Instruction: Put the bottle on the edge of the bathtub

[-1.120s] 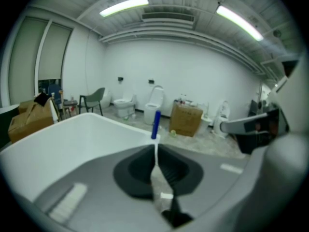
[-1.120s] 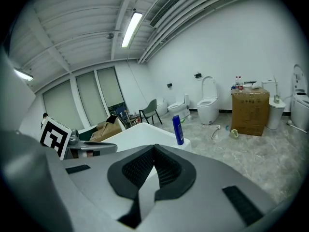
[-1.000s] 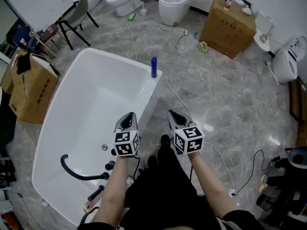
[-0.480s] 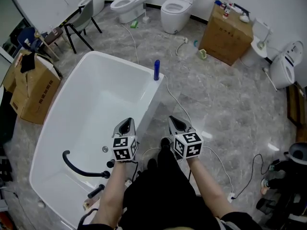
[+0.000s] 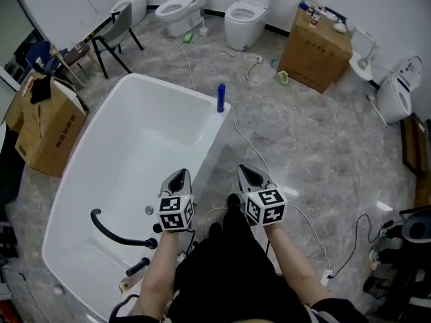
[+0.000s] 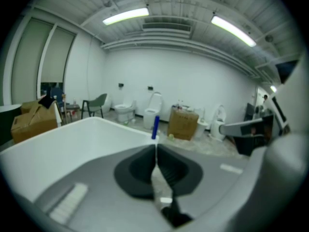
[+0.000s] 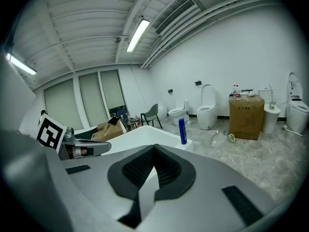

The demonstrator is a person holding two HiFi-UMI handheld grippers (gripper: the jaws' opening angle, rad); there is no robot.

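A blue bottle stands upright on the far right corner of the white bathtub's rim; it also shows as the blue bottle in the left gripper view and the blue bottle in the right gripper view. My left gripper hovers over the tub's near right side, jaws shut, nothing between them. My right gripper is beside it over the floor, also shut and empty. Both are far back from the bottle.
A black faucet curves over the tub's near end. Cardboard boxes stand left of the tub, another box at the back right. Toilets line the far wall. A white cable runs over the marble floor.
The view has shifted slightly; both grippers have stayed low near the person's body and shut. The bottle has not moved from the tub's corner.
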